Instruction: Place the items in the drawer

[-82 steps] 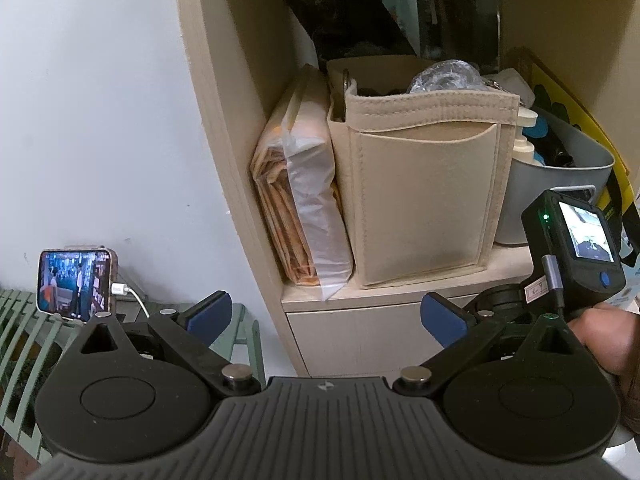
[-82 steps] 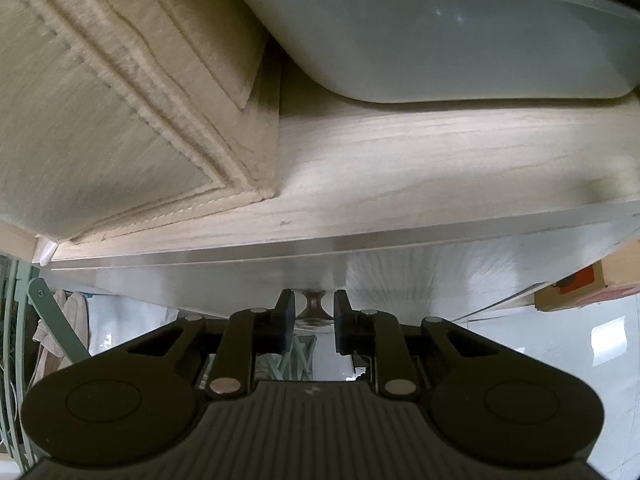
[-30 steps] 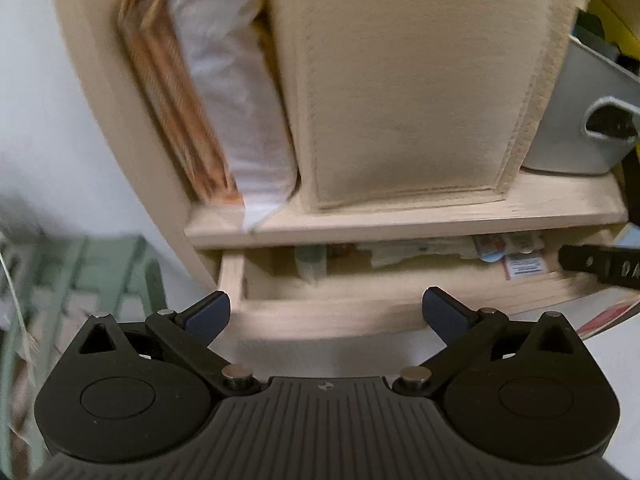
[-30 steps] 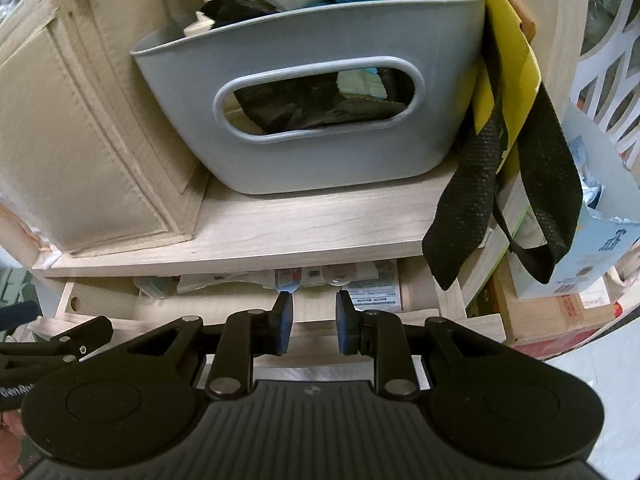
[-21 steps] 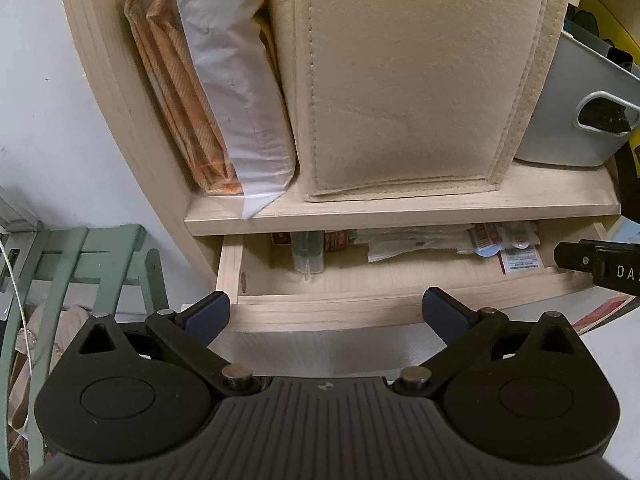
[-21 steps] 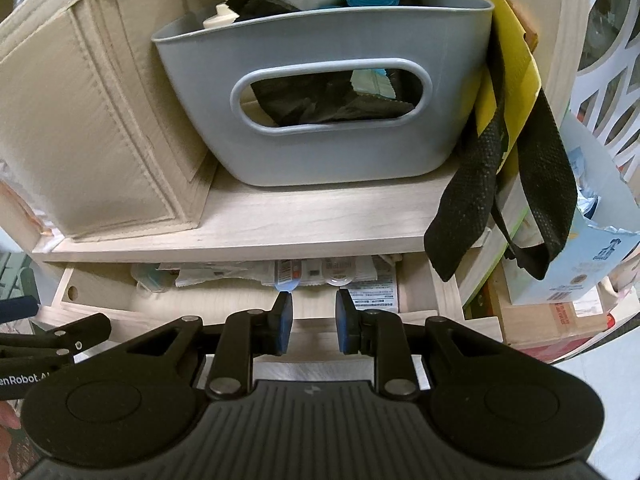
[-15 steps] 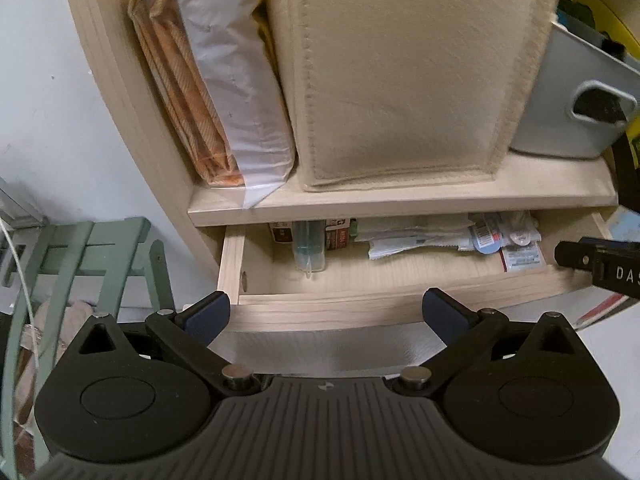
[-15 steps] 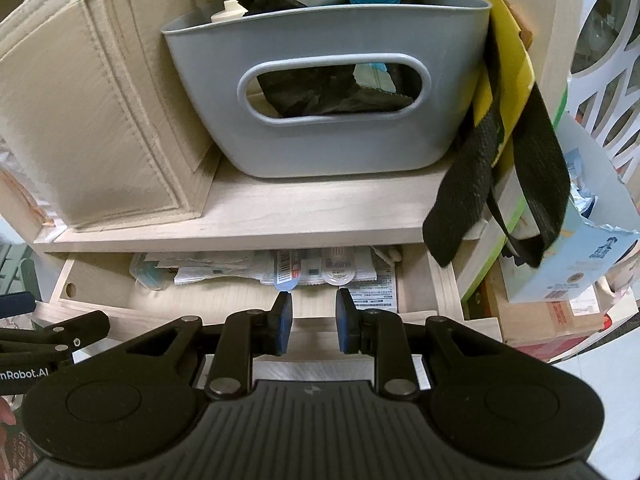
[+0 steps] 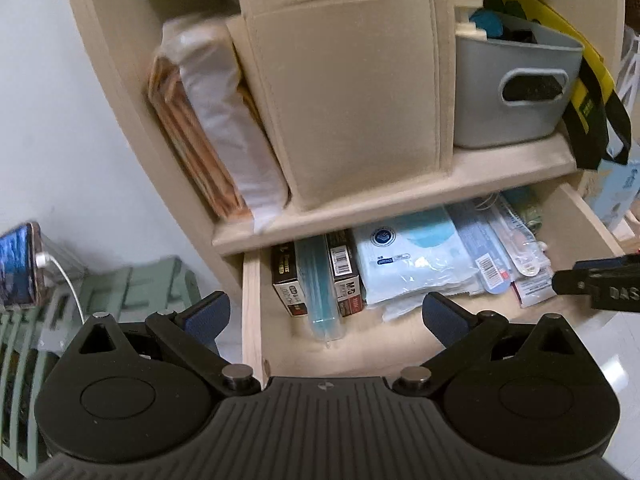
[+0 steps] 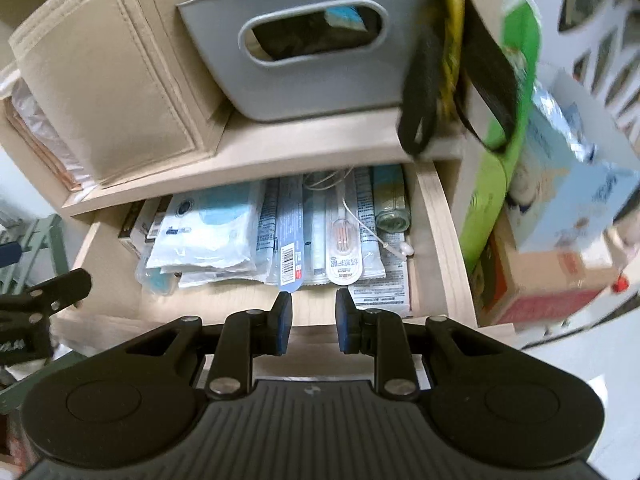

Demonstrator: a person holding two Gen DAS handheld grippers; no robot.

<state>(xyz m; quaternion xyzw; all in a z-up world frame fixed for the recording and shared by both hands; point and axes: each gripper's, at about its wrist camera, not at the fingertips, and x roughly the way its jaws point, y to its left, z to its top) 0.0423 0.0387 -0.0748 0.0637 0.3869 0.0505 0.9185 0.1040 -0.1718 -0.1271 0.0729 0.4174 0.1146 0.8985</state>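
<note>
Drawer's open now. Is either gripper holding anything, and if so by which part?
Nothing is held. The left gripper stands wide open and the right gripper has a narrow empty gap, both over the open drawer.

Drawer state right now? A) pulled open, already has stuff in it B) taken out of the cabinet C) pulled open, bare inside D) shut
A: the drawer stands pulled out under the shelf, with a pack of masks and other packets lying inside.
</note>
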